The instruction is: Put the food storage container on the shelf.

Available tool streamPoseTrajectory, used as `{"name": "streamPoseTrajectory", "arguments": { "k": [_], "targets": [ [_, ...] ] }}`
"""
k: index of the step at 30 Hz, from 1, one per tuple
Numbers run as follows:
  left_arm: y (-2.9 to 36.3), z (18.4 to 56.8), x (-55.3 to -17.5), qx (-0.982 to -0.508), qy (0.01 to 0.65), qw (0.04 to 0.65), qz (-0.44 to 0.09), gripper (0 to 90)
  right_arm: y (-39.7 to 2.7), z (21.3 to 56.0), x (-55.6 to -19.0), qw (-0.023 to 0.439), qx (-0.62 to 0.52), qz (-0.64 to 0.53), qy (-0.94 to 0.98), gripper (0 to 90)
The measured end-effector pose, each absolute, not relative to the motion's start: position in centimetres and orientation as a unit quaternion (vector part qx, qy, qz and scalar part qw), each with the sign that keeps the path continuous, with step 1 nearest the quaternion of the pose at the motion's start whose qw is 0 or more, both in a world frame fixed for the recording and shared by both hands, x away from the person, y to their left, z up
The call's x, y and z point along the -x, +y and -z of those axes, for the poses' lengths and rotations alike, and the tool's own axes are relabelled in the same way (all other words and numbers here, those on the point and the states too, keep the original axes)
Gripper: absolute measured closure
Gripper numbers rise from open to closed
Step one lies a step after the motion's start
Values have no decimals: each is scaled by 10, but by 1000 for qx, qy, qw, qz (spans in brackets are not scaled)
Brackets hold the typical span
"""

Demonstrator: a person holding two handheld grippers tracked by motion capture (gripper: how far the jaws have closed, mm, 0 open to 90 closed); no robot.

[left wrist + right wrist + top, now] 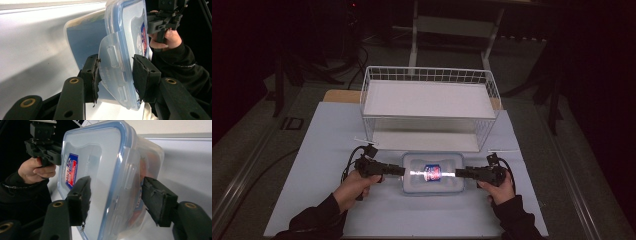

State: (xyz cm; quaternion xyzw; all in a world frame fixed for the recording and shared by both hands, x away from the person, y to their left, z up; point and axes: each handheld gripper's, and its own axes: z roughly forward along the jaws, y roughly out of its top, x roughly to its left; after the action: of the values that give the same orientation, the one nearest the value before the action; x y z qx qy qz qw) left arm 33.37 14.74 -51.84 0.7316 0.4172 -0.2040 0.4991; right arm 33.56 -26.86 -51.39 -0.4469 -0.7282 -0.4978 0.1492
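Clear plastic food container (432, 173) with a blue-rimmed snap lid (95, 160) lies flat on the pale table mat (327, 145), just in front of the white wire basket (430, 107). A red-and-blue label (432, 172) sits centred on the lid.

Left gripper (398, 170) approaches from the container's left end. Left gripper view: jaws are parted and bracket the lid's clear locking flap (113, 72), which stands swung out from the wall; whether the pads touch it I cannot tell.

Right gripper (460, 173) comes in at the opposite end. Right gripper view: jaws are spread wide, one over the lid, one beside the container wall, neither pressing.

Judgement: the symmetric approach from both ends suits working the two end latches together, or lifting the box level toward the basket.
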Motion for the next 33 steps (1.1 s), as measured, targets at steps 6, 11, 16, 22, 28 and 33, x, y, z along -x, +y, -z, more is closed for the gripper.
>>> {"name": "streamPoseTrajectory", "arguments": {
  "k": [6,11,16,22,28,33],
  "targets": [
    [146,516,-329,-733,420,499,195,580,-275,512,-334,161,449,498,-724,518],
    [144,513,-324,-735,424,496,185,583,-274,508,-332,161,451,492,-727,528],
    [142,510,-322,-736,431,489,182,583,-274,506,-329,157,454,490,-728,534],
    [141,504,-321,-743,430,485,165,581,-272,502,-327,148,449,488,-734,538],
    [142,502,-321,-740,433,489,162,580,-271,499,-330,145,447,490,-734,538],
    [144,494,-326,-737,429,503,145,580,-269,492,-336,137,445,498,-731,538]
  ]
}}
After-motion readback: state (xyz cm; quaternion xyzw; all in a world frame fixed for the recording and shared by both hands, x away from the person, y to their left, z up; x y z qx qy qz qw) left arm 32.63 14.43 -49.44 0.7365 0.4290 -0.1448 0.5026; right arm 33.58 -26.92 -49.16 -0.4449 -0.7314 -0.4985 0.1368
